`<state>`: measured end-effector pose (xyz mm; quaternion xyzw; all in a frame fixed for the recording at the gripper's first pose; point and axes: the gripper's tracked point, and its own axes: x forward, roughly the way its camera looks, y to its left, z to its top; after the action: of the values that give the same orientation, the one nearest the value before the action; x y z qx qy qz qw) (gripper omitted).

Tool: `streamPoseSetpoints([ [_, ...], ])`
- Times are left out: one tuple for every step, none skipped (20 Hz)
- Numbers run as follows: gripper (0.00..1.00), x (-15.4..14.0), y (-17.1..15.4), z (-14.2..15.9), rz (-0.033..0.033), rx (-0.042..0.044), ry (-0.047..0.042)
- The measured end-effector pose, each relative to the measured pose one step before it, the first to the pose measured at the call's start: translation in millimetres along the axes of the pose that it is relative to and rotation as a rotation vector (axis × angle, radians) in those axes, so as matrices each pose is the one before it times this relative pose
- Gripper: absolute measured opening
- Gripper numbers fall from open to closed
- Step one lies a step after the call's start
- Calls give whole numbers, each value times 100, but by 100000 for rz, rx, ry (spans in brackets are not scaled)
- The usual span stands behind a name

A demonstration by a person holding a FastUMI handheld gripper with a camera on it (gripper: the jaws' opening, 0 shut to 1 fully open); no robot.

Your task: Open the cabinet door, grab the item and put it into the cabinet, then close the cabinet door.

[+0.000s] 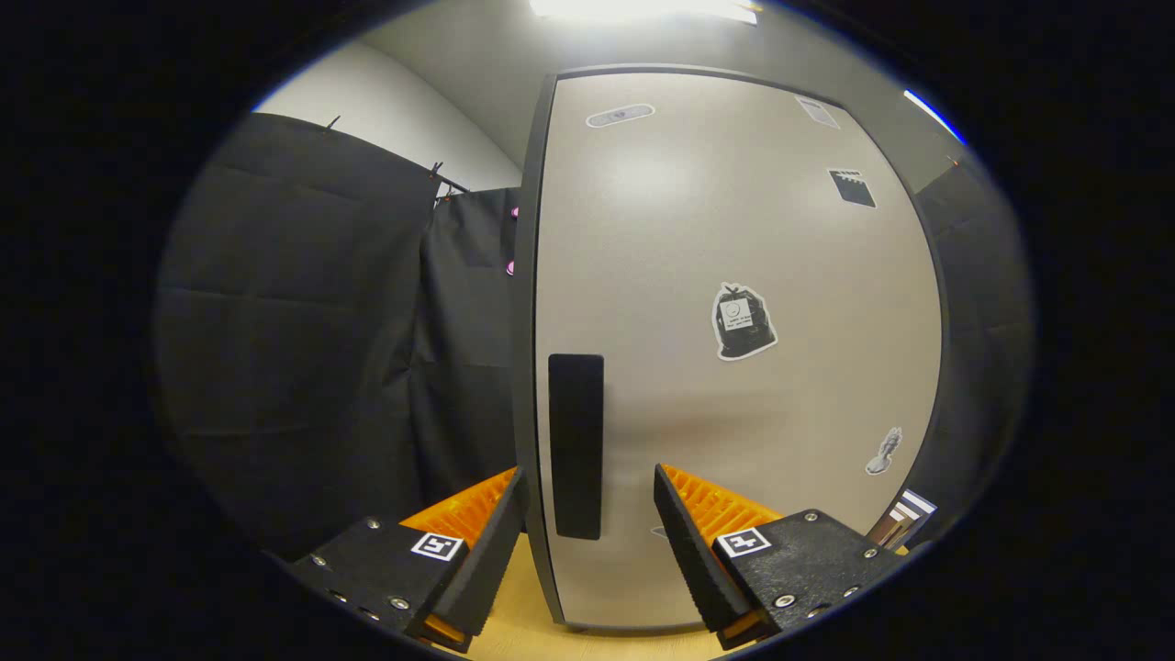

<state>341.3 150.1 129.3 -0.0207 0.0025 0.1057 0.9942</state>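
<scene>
Nearest, at six o'clock, the gripper [587, 542] holds its fingers [684, 542] apart, gripping nothing, above a strip of pale wooden surface [523, 633]. Just ahead, between them, stands the cabinet door [734, 229], closed, its dark upright handle [576, 445] in the gap near the door's left edge. Whatever the cabinet holds is hidden behind it. Stickers [742, 321] dot the door toward two o'clock. Something striped [904, 519] at four o'clock is cut off and hard to make out. Black cloth [303, 349] hangs beyond at nine o'clock.
</scene>
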Motion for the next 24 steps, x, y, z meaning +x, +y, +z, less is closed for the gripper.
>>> streamPoseSetpoints([
  [83, 579, 28, -47, -525, 437, 751],
  [78, 523, 89, 93, 67, 509, 460],
  [75, 582, 60, 17, 118, 389, 522],
  [69, 400, 97, 19, 130, 363, 673],
  [65, 373, 239, 40, 606, 106, 871],
  [57, 367, 201, -140, 716, -15, 1095],
  [51, 155, 310, -467, 927, 813, 2678],
  [43, -42, -46, 241, -71, 712, -667],
  [34, 6, -27, -318, 166, 304, 2046],
  [30, -154, 77, 142, 203, 130, 74],
  [28, -212, 18, -111, 636, -240, 851],
  [27, -186, 20, 11, 646, -796, 229],
  [27, -275, 32, -6, 709, -426, 201],
  [27, -364, 140, 21, 990, 54, 81],
  [27, -426, 95, -27, 1072, 394, 832],
  [27, -58, -92, 82, 889, 210, -190],
  [27, -145, -110, -147, 897, -24, 537],
  [27, -278, 6, -80, 804, -1, 236],
  [26, -316, -82, 3, 722, -80, 300],
  [27, -147, -93, -53, 767, -131, 437],
  [27, -81, -107, -77, 854, 154, 184],
  [27, -152, -53, -120, 858, 302, 380],
  [27, -233, -80, 17, 712, 224, 365],
  [27, -199, -88, -106, 598, -105, 246],
])
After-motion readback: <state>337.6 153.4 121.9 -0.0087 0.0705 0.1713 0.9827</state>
